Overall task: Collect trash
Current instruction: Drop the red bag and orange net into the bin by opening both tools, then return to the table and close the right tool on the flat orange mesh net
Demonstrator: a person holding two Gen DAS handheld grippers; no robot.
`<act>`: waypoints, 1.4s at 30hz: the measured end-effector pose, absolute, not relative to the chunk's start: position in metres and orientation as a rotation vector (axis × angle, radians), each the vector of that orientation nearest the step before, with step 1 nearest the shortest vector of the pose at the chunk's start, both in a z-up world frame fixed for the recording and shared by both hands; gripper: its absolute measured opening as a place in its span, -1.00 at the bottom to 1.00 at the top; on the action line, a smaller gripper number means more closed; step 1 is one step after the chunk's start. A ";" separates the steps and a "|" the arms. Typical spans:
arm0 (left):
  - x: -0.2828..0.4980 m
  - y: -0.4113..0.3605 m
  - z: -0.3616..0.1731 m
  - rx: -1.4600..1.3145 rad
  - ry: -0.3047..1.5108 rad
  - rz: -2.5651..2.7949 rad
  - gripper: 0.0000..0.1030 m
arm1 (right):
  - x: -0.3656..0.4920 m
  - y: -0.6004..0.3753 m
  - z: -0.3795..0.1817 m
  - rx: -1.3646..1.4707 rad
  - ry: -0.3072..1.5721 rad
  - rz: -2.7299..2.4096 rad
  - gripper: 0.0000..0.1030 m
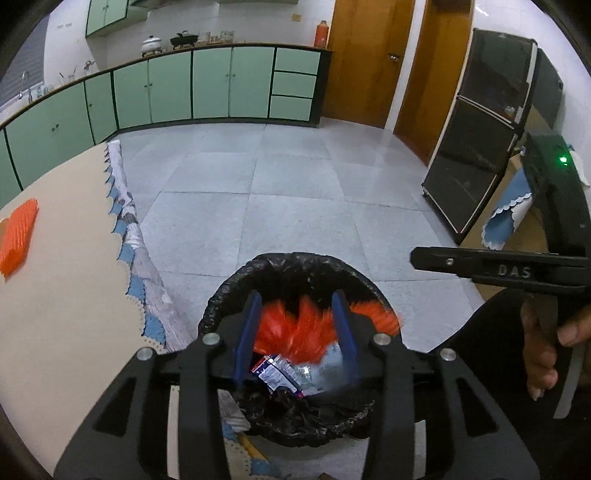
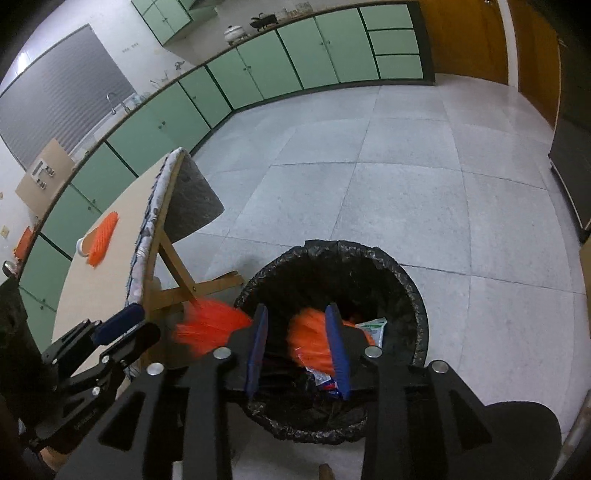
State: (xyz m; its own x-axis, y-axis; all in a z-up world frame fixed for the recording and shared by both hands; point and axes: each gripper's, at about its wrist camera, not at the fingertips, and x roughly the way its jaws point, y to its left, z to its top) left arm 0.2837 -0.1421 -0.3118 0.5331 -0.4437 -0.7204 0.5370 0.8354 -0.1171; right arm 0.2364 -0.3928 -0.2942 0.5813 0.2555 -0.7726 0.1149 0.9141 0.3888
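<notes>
Bin (image 2: 413,291): lined, beside desk (image 1: 66,236), catching drops.
Left tool (image 1: 297,332): released over bin; orange net (image 1: 295,328) falling.
Right tool (image 2: 299,347): parted, empty, above bin.

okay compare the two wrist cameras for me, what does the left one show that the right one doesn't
Only the left wrist view shows the dark glass cabinet, the orange flask on the counter, and the person's hand on the right gripper's handle.

Only the right wrist view shows the table's wooden legs, the grey window blind, and a white cup.

Both show the black-lined trash bin holding orange netting and wrappers, the table, and green cabinets.
</notes>
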 end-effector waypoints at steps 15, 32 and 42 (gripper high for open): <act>0.286 0.026 -0.243 0.026 0.618 -0.205 0.37 | 0.287 -0.275 -0.230 0.303 0.832 0.364 -0.23; 0.372 0.176 -0.248 -0.014 0.558 -0.001 0.39 | 0.423 -0.025 -0.260 0.144 0.847 0.539 -0.02; 0.414 0.191 -0.273 -0.047 0.631 -0.018 0.39 | 0.441 -0.006 -0.288 0.084 0.901 0.540 -0.79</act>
State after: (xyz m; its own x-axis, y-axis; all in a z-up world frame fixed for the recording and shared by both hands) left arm 0.4135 0.1905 -0.2732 0.8071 -0.0310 -0.5896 0.0022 0.9988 -0.0496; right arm 0.4410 -0.0062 -0.2880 0.4978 0.4800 -0.7224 -0.4112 0.8639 0.2907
